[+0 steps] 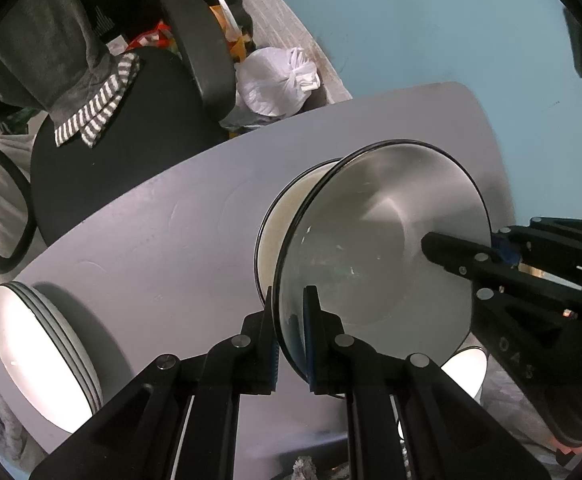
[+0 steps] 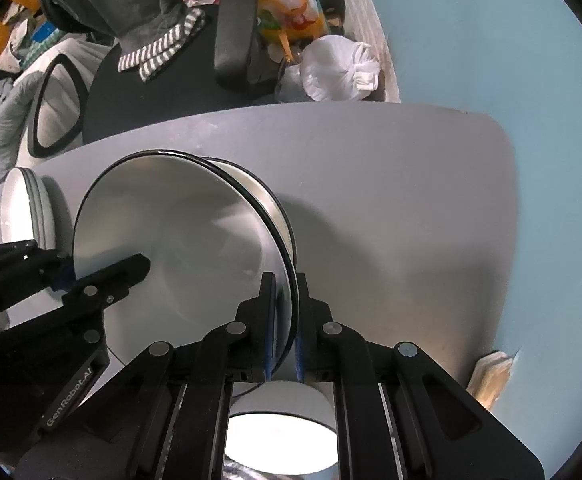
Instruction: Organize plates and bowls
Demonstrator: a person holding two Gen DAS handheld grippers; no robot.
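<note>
A grey plate with a black rim (image 1: 391, 220) (image 2: 179, 220) is held between both grippers, just above a cream dish with a black rim (image 1: 277, 236) (image 2: 269, 200) on the table. My left gripper (image 1: 289, 300) is shut on the plate's near edge. My right gripper (image 2: 284, 292) is shut on the opposite edge. Each gripper shows in the other's view: the right gripper (image 1: 451, 254) reaches in from the right, the left gripper (image 2: 131, 270) from the left. A stack of white plates (image 1: 31, 340) (image 2: 19, 208) sits at the table's left end. A white bowl (image 1: 465, 368) (image 2: 279, 424) stands below the grippers.
The grey tabletop (image 1: 151, 240) (image 2: 391, 200) ends in a rounded edge at the far side. Beyond it stand a black office chair (image 1: 131, 140) draped with clothes and a tied white plastic bag (image 1: 275, 80) on the floor. Blue floor lies to the right.
</note>
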